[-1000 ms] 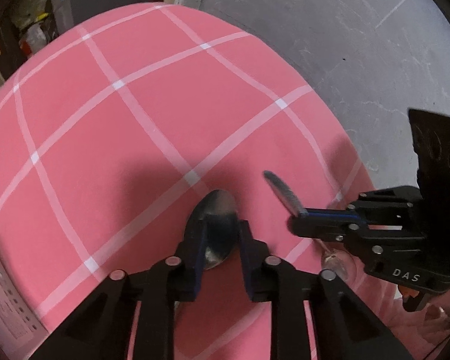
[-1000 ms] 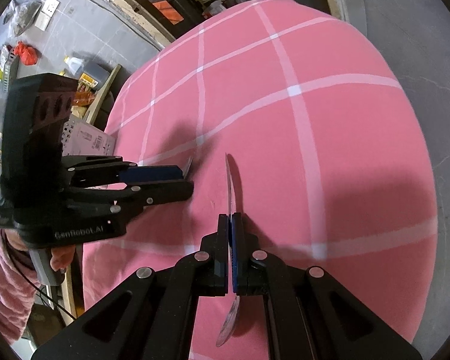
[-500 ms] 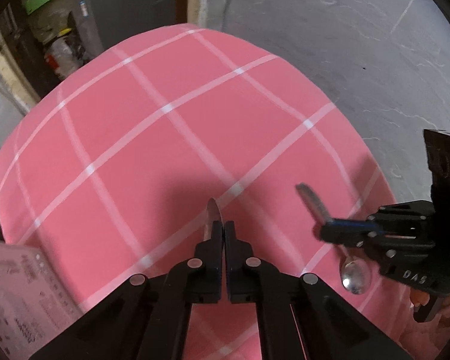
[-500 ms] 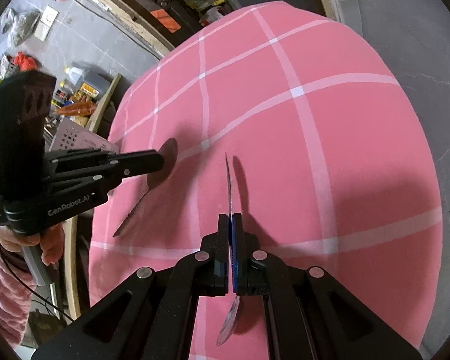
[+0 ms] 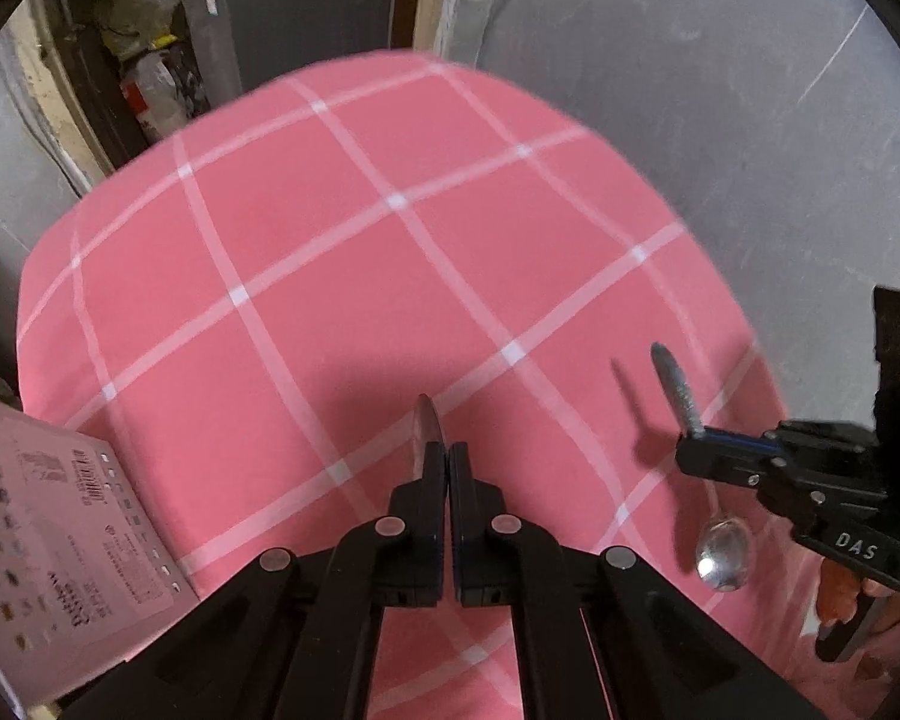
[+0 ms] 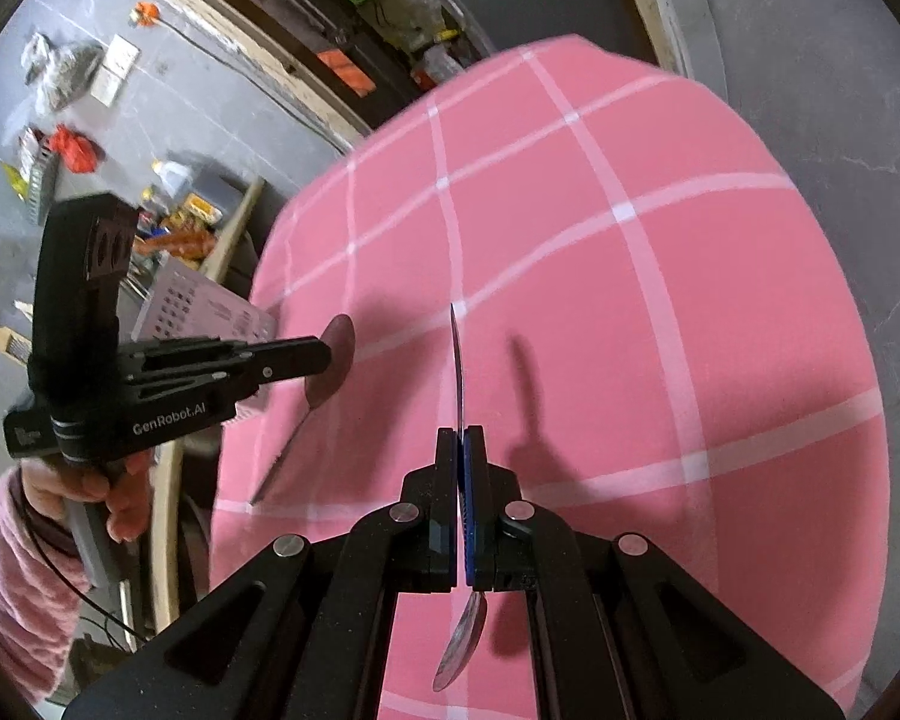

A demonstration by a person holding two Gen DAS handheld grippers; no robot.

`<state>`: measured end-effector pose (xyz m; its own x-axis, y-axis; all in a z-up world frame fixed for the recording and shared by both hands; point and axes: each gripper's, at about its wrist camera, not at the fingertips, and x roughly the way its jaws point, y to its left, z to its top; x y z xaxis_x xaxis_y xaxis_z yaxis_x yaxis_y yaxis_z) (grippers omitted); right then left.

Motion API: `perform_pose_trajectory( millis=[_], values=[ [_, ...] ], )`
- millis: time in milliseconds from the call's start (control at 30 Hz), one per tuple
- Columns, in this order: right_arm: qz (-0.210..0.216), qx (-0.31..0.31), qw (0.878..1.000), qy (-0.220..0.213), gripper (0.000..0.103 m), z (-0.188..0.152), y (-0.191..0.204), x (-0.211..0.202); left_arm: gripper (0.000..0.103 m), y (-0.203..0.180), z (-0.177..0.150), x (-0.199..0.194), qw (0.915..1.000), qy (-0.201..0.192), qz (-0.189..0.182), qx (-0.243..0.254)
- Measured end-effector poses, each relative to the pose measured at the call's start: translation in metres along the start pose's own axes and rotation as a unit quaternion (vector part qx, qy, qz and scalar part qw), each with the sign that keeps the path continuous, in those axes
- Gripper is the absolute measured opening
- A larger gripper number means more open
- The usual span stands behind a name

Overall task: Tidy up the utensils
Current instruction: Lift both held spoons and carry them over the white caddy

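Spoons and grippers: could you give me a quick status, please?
Left gripper shut on spoon. Right gripper shut on second spoon. Both off the cloth.

We saw a table covered by a pink cloth with white grid lines [image 5: 342, 276]. A printed white paper sheet [image 5: 60, 528] lay on its left edge.

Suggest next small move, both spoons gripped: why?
Probably carry both spoons together over the pink checked cloth and lay them side by side. Left gripper is shut on a spoon, right gripper on another spoon; no holder or tray is visible.
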<state>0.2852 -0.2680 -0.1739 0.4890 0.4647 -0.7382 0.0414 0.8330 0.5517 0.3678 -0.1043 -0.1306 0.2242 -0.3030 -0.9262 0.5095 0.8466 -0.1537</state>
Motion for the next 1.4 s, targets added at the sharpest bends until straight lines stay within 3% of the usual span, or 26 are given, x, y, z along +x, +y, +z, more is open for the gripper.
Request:
perform_pose_trajectory(
  millis=[133, 300, 600, 767, 900, 1133, 1300, 1400],
  values=[
    [0.018, -0.001, 0.999, -0.044, 0.001, 0.007, 0.009, -0.018, 0.002, 0.007, -0.004, -0.025, 0.9978, -0.052, -0.022, -0.034],
    [0.038, -0.016, 0.995, -0.094, 0.001, 0.02, 0.029, -0.035, 0.002, 0.016, -0.01, -0.065, 0.9887, -0.126, -0.039, -0.071],
    [0.088, -0.064, 0.979, -0.172, 0.001, 0.057, 0.09, -0.059, 0.002, 0.042, -0.016, -0.141, 0.9604, -0.246, -0.035, -0.127],
    [0.124, -0.083, 0.971, -0.189, 0.001, 0.074, 0.126, -0.056, 0.002, 0.065, -0.016, -0.183, 0.9443, -0.294, -0.018, -0.146],
    [0.147, -0.099, 0.964, -0.2, 0.001, 0.088, 0.157, -0.048, 0.002, 0.085, -0.014, -0.198, 0.9353, -0.317, -0.001, -0.157],
    [0.177, -0.13, 0.95, -0.221, 0.001, 0.104, 0.207, -0.032, 0.002, 0.124, -0.019, -0.229, 0.9109, -0.365, 0.015, -0.192],
    [0.195, -0.146, 0.946, -0.215, 0.001, 0.103, 0.231, -0.012, 0.002, 0.145, -0.023, -0.237, 0.8925, -0.393, 0.005, -0.221],
    [0.199, -0.154, 0.944, -0.214, 0.001, 0.096, 0.237, -0.001, 0.002, 0.157, -0.031, -0.236, 0.8773, -0.414, -0.009, -0.243]
  ],
)
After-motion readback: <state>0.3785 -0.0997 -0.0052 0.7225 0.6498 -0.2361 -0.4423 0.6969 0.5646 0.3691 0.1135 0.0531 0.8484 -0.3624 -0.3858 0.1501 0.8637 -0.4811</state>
